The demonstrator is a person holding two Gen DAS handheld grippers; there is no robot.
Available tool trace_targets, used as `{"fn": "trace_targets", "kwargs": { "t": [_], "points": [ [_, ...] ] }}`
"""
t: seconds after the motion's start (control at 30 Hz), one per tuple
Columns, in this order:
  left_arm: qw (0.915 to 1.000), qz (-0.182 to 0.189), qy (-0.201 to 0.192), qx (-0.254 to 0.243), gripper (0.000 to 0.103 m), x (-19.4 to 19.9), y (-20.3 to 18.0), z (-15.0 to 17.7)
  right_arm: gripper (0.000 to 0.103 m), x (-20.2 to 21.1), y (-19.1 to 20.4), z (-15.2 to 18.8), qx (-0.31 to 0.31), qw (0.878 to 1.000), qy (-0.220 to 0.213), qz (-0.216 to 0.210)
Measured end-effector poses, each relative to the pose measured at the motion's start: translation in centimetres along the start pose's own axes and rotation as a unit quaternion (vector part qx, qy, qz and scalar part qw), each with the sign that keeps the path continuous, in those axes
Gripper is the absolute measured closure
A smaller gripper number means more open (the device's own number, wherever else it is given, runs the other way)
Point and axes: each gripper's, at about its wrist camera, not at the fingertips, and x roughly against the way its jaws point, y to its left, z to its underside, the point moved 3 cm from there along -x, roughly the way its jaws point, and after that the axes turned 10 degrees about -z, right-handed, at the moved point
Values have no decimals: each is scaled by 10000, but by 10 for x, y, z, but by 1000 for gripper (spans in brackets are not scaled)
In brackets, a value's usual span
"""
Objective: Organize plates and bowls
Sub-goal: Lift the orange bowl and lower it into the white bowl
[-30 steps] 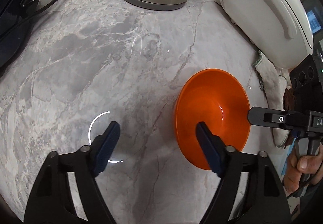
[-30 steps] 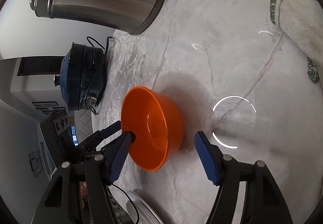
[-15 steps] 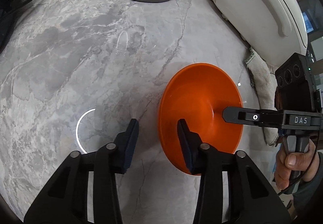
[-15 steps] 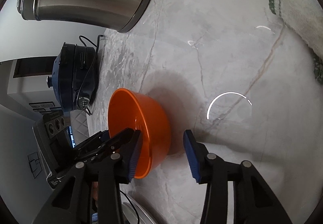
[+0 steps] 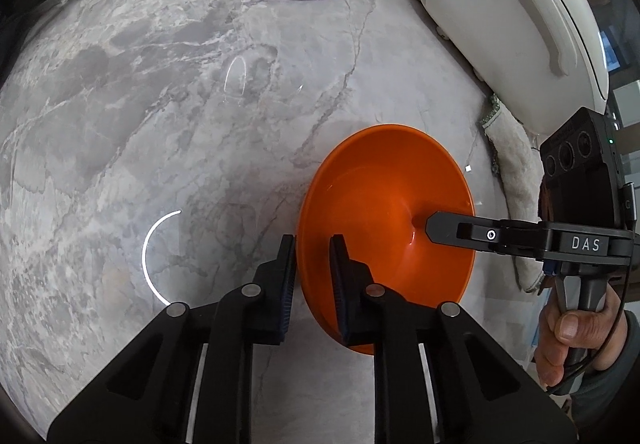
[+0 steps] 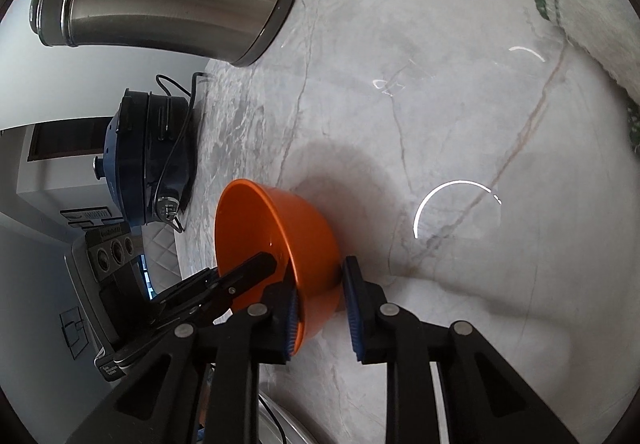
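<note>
Both tools are on the orange bowl point(image 5: 384, 212) at once, one on each side of it. The left tool point(image 5: 313, 276) straddles the near rim, one blue pad outside the wall and the other inside the bowl, and its jaws are closing; the pads sit right against the rim, though a sliver of gap shows on the inner side. The right tool point(image 6: 320, 308) has the opposite rim between its pads, jaws closing too, the inner pad against the orange wall and the outer pad just beside it, so a full clamp cannot be told for certain. In the left wrist view the right tool's finger reaches over the rim into the bowl's middle, with a hand point(image 5: 568, 328) wrapped round the handle below it.

The bowl sits upright on the grey marble bench point(image 5: 160, 116), towards the side where a white cloth point(image 5: 516, 180) lies against a white appliance point(image 5: 512, 16). A steel kettle point(image 6: 160, 4) stands at the back edge of the bench, well apart from the bowl. A dark blue cooker point(image 6: 148, 160) with its cord sits further along that edge.
</note>
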Motion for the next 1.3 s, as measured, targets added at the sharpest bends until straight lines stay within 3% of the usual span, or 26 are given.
{"fn": "trace_targets", "kwargs": {
  "t": [0.33, 0.6, 1.0, 1.3],
  "points": [
    [9999, 26, -110, -75, 88, 25, -8, 1, 80, 18, 14, 4, 94, 9999, -123, -22],
    [9993, 76, -274, -228, 88, 66, -32, 19, 80, 48, 34, 21, 234, 9992, -308, -62],
    [9951, 389, -445, -787, 88, 134, -107, 97, 80, 117, 46, 96, 367, 9976, -574, -99],
    [9896, 558, -220, -1307, 88, 157, -172, 176, 80, 162, 28, 167, 219, 9965, -800, 84]
  ]
}}
